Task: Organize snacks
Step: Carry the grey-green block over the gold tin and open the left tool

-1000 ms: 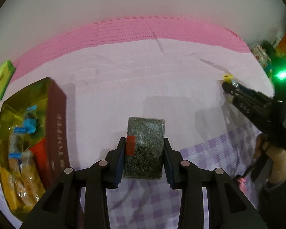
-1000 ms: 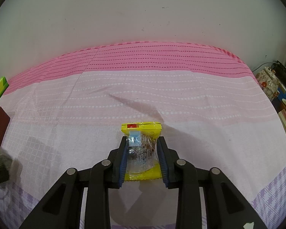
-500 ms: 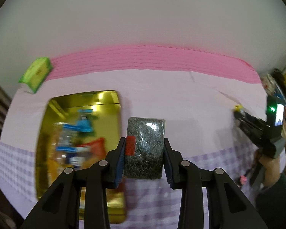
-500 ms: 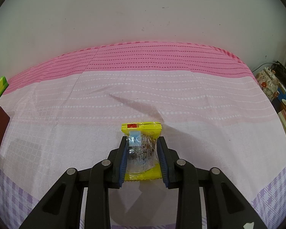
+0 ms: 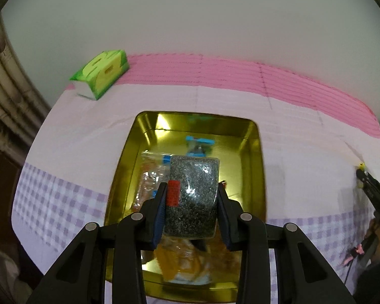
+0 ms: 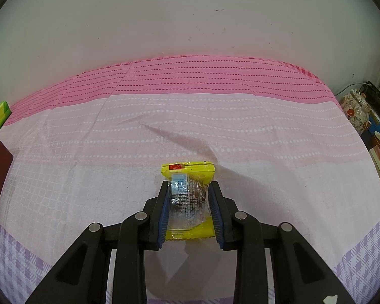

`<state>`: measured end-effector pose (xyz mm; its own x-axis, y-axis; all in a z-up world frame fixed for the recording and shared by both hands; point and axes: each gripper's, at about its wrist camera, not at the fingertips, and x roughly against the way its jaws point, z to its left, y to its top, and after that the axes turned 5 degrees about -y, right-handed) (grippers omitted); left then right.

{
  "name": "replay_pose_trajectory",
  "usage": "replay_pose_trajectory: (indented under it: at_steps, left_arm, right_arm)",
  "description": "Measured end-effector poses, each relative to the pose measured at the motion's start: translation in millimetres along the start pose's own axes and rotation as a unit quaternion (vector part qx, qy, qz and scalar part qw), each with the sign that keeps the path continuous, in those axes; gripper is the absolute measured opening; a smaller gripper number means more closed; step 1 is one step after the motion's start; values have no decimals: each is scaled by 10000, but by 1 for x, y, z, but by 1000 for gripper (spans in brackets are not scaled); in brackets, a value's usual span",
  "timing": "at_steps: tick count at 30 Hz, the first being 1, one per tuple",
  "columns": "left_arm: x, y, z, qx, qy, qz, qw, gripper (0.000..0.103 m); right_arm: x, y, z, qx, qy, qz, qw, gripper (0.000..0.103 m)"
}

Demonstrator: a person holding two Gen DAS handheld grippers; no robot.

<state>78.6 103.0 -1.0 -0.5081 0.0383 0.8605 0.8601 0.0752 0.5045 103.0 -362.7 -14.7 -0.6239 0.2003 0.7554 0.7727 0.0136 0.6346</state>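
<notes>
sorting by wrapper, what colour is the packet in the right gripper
Yellow with a clear window, best seen in the right wrist view.

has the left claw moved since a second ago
Yes. The left claw, shut on the dark speckled packet, has swung over the gold tin: the tin sat at the view's left edge before and now lies directly beneath it.

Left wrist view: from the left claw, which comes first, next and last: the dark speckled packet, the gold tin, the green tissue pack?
1. Dark speckled packet: clamped in the left claw.
2. Gold tin: directly underneath.
3. Green tissue pack: far left corner, by the wall.
</notes>
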Motion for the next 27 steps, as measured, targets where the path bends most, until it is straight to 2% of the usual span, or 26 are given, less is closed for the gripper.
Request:
replay_pose_trajectory:
  at_steps: [14, 27]
  left_arm:
    - [-34, -16, 15, -55, 145, 442, 9989, 37]
    - [-43, -21, 18, -116, 220, 530, 9983, 37]
  right_arm:
    - [0, 0, 0, -1, -2, -1, 10000, 28]
    - [0, -1, 1, 9, -14, -3, 10000, 28]
